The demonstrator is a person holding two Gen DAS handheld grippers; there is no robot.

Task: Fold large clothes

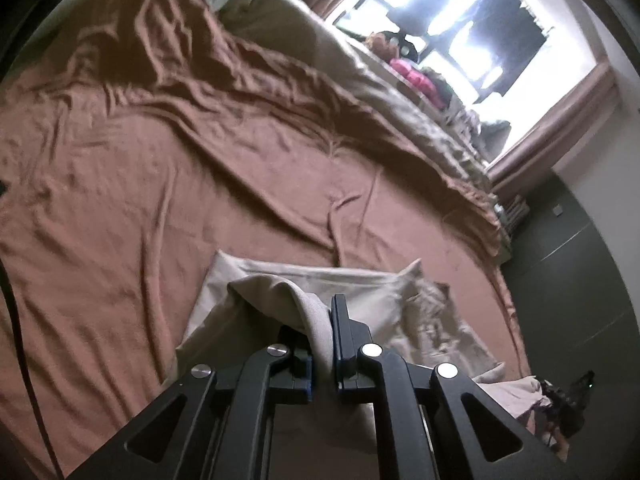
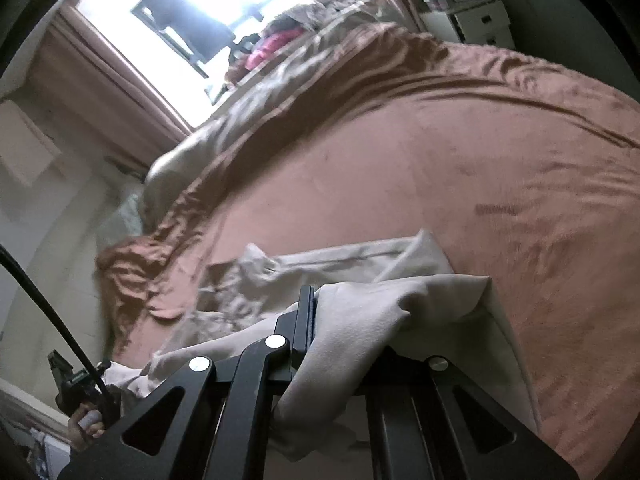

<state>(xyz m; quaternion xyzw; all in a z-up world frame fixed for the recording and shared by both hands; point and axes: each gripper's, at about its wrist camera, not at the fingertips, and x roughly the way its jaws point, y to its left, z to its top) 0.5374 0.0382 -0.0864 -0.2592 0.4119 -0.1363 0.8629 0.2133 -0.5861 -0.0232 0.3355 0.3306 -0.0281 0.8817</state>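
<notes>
A beige garment [image 1: 360,292] lies on a brown bedspread [image 1: 140,184] near the bed's front edge. My left gripper [image 1: 322,336] is shut on a fold of the beige garment and lifts it above the part lying flat. My right gripper [image 2: 320,320] is shut on another fold of the same garment [image 2: 360,320]; the cloth drapes over its right finger and hides it. The rest of the garment [image 2: 320,264] lies flat and wrinkled beyond the fingers. The other gripper shows at the lower left of the right wrist view [image 2: 76,388] and the lower right of the left wrist view [image 1: 568,400].
A rumpled brown and grey blanket [image 1: 280,80] is bunched along the far side of the bed. A bright window [image 1: 460,28] with curtains and a pile of clothes [image 1: 416,76] stand behind it. White drawers [image 2: 472,24] stand at the far corner. A dark floor [image 1: 580,280] borders the bed.
</notes>
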